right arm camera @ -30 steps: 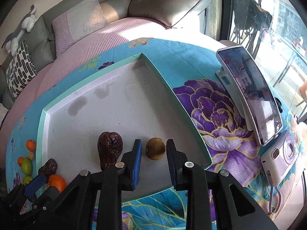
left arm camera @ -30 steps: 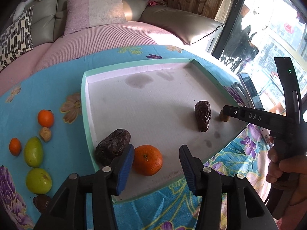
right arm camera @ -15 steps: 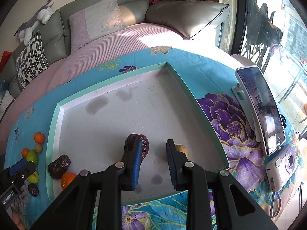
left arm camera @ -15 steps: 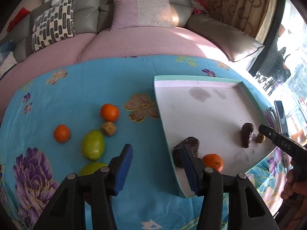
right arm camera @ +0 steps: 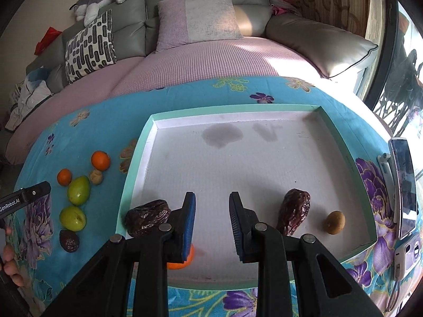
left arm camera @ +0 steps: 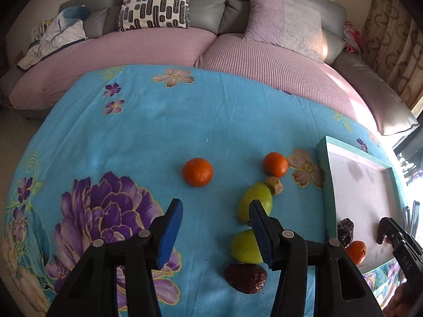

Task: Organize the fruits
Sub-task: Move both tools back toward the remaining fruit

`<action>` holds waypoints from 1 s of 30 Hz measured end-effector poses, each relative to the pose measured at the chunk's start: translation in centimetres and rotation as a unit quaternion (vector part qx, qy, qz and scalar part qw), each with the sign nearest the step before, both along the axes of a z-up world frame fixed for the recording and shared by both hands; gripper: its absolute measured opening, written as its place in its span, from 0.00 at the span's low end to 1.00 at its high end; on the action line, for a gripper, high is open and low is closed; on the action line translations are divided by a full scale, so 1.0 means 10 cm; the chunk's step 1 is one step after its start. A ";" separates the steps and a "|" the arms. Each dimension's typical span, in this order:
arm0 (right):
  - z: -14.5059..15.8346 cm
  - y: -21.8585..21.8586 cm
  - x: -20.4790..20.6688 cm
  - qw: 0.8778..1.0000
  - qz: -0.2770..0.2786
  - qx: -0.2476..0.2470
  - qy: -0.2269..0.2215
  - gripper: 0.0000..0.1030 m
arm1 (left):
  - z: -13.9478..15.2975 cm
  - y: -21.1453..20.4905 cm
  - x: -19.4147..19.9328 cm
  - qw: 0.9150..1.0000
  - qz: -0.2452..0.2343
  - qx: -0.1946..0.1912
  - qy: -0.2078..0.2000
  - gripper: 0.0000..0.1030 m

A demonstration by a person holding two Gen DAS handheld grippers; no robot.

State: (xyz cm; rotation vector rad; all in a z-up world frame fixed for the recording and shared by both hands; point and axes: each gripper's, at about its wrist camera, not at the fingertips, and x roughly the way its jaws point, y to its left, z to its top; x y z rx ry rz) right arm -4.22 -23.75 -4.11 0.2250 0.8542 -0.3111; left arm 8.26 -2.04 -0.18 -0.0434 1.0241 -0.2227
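Observation:
Loose on the blue floral cloth lie two oranges point(left arm camera: 197, 172) point(left arm camera: 275, 164), a small tan fruit point(left arm camera: 275, 185), two green fruits point(left arm camera: 256, 200) point(left arm camera: 246, 247) and a dark date point(left arm camera: 245, 278). My left gripper point(left arm camera: 215, 233) hangs open above the cloth, left of the green fruits, holding nothing. The mint-rimmed white tray point(right arm camera: 148, 132) holds two dates point(right arm camera: 148, 218) point(right arm camera: 294, 210), a tan round fruit point(right arm camera: 335, 222) and an orange point(right arm camera: 182, 262) half hidden behind my fingers. My right gripper point(right arm camera: 212, 223) is open over the tray's front, empty.
A phone on a stand point(right arm camera: 403, 185) and a white camera point(right arm camera: 408, 253) sit right of the tray. A pink-covered sofa with cushions point(left arm camera: 285, 23) runs behind the table. A person's hand point(right arm camera: 9, 261) holds the left gripper's handle at the left edge.
My left gripper swung left from the tray, leaving the orange there, and now hangs over the loose fruit. My right gripper drew back left from the tan fruit and opened wider.

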 end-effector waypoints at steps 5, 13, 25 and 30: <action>-0.06 0.20 0.15 1.000 0.023 -0.011 0.008 0.67 | 0.02 0.15 0.03 1.000 0.009 -0.001 0.001 0.63; -0.15 0.32 0.25 1.000 0.022 -0.011 0.013 0.89 | -0.03 0.28 0.08 1.000 0.024 0.013 0.006 1.00; 0.03 0.56 0.27 0.997 0.026 -0.030 -0.063 0.90 | 0.03 0.39 0.10 0.999 0.019 -0.005 -0.047 1.00; 0.07 0.65 0.29 0.995 0.045 -0.007 -0.084 0.90 | 0.05 0.46 0.14 0.998 0.017 -0.037 -0.054 1.00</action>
